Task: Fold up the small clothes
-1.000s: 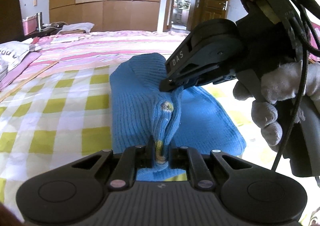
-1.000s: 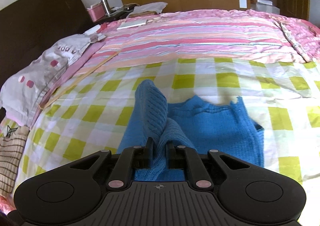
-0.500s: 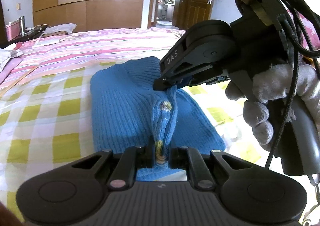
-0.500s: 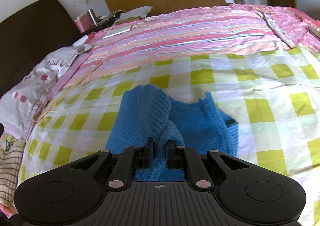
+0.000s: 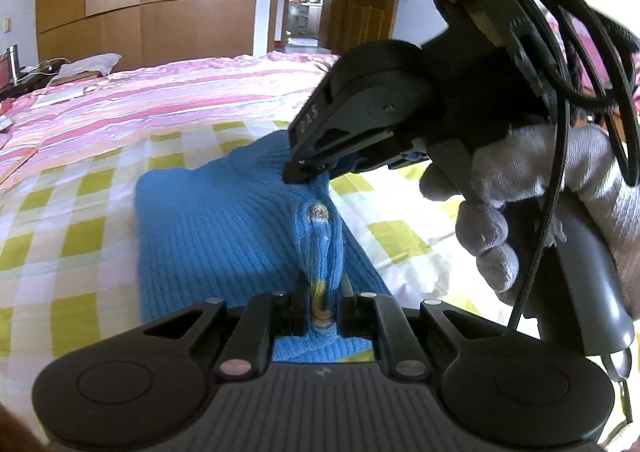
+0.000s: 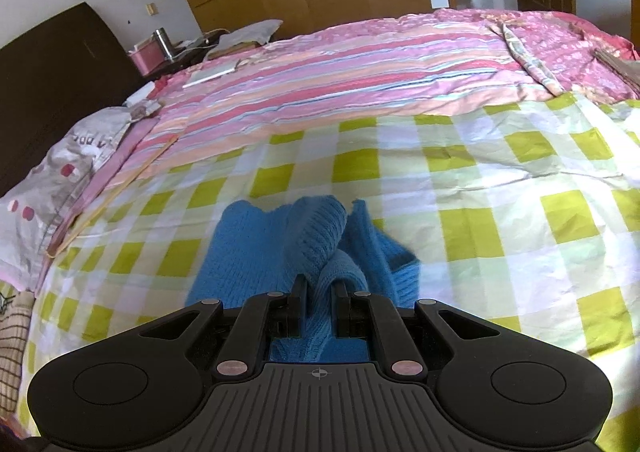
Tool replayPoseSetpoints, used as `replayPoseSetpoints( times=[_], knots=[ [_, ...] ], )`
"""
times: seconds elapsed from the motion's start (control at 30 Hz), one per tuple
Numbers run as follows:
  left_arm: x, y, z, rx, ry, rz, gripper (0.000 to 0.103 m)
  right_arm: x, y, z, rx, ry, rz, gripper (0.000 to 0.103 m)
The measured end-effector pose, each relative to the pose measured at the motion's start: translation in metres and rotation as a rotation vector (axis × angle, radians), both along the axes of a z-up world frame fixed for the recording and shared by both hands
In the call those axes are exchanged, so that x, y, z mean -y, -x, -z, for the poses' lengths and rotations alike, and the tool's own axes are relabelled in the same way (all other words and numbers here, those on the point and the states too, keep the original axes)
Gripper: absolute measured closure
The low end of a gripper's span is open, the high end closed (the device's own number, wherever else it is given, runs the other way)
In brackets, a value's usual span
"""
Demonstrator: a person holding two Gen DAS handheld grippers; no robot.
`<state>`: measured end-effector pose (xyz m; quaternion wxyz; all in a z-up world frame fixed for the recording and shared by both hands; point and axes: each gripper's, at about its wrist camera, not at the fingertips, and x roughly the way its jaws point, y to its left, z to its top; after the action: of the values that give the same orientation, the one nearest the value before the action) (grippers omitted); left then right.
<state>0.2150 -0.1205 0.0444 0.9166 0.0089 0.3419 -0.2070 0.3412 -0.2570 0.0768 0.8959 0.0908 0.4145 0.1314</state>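
While the blue knit sweater (image 5: pixel 224 228) lies on the checked bedsheet (image 6: pixel 500 220), the left gripper (image 5: pixel 322 304) and right gripper (image 6: pixel 320 300) each pinch its raised edge, jaws nearly closed.

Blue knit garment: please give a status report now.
Left hand-held gripper and right hand-held gripper both shut on blue knit garment. Edge lifted off checked bedsheet. Nothing in the way.

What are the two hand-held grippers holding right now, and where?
Both grip the blue knit sweater: left hand-held gripper on its buttoned edge, right hand-held gripper on a bunched fold.
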Motion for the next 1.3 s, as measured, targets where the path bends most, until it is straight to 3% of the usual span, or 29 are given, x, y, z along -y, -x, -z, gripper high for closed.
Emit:
replayPoseSetpoints(
  times=[0.2,0.27,0.4,0.7,0.83,0.93,1.07,1.3],
  knots=[
    [0.014,-0.005,0.021,-0.045,-0.03,0.021,0.085,0.015,-0.001,0.025,-0.053,-0.019,0.018,0.092],
    [0.014,-0.005,0.024,-0.048,-0.036,0.024,0.085,0.02,-0.003,0.031,-0.073,-0.065,0.02,0.086],
    [0.008,-0.004,0.023,-0.05,-0.019,0.022,0.085,0.029,-0.009,0.035,-0.089,-0.167,0.029,0.085],
    [0.002,-0.005,0.025,-0.053,0.009,0.018,0.085,0.026,-0.028,0.041,-0.111,-0.285,0.073,0.078],
    [0.002,-0.006,0.024,-0.055,0.014,0.015,0.085,0.017,-0.036,0.038,-0.094,-0.239,0.072,0.076],
    [0.001,-0.006,0.019,-0.041,0.018,0.014,0.085,0.006,-0.035,0.022,-0.012,-0.157,0.039,0.087],
    [0.007,-0.004,0.009,0.006,0.021,0.013,0.085,0.001,-0.029,0.002,0.085,-0.083,-0.007,0.09],
    [0.03,-0.017,0.023,-0.057,0.026,0.043,0.085,0.002,-0.037,0.024,0.026,0.101,0.002,0.09]
  ],
)
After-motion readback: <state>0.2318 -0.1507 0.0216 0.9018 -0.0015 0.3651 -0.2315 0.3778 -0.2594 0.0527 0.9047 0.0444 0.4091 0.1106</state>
